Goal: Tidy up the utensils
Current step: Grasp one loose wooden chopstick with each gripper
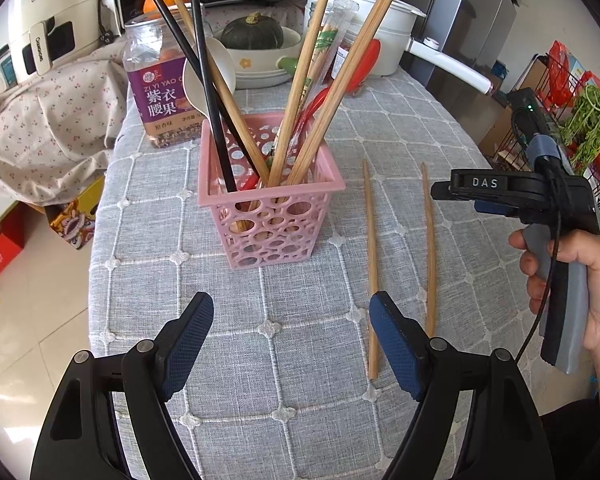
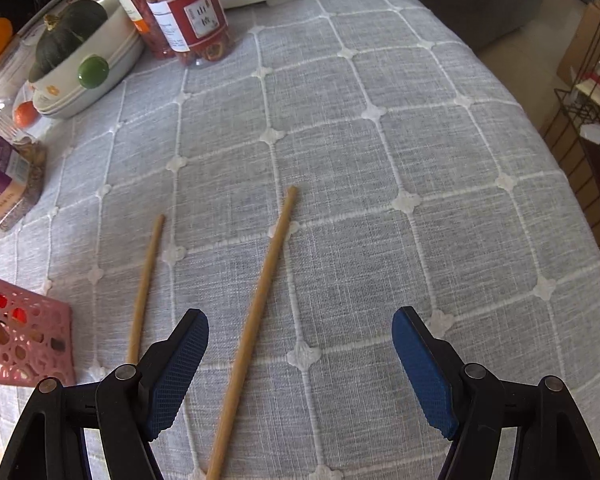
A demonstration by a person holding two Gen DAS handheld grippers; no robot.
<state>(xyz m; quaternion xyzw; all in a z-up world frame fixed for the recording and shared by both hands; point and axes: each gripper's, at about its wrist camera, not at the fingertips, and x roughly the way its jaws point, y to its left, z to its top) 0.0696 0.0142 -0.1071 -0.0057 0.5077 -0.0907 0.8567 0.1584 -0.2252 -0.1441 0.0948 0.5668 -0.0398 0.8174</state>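
While both the left gripper (image 1: 290,344) and right gripper (image 2: 300,372) hung with jaws apart, two loose chopsticks (image 2: 252,332) at lower centre awaited pickup, seemingly for the pink basket (image 1: 274,216).

Surface (image 1: 300,360) w/ grey grid-stitched cloth; pale glossy floor tiles (image 1: 32,300) at left; steel fridge (image 1: 472,20) behind; black wire rack (image 1: 540,92) at right. Daylight, soft shadows.

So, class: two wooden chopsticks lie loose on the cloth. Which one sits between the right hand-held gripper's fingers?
The right-hand chopstick, farther from the pink basket; the other chopstick lies outside the open right hand-held gripper.
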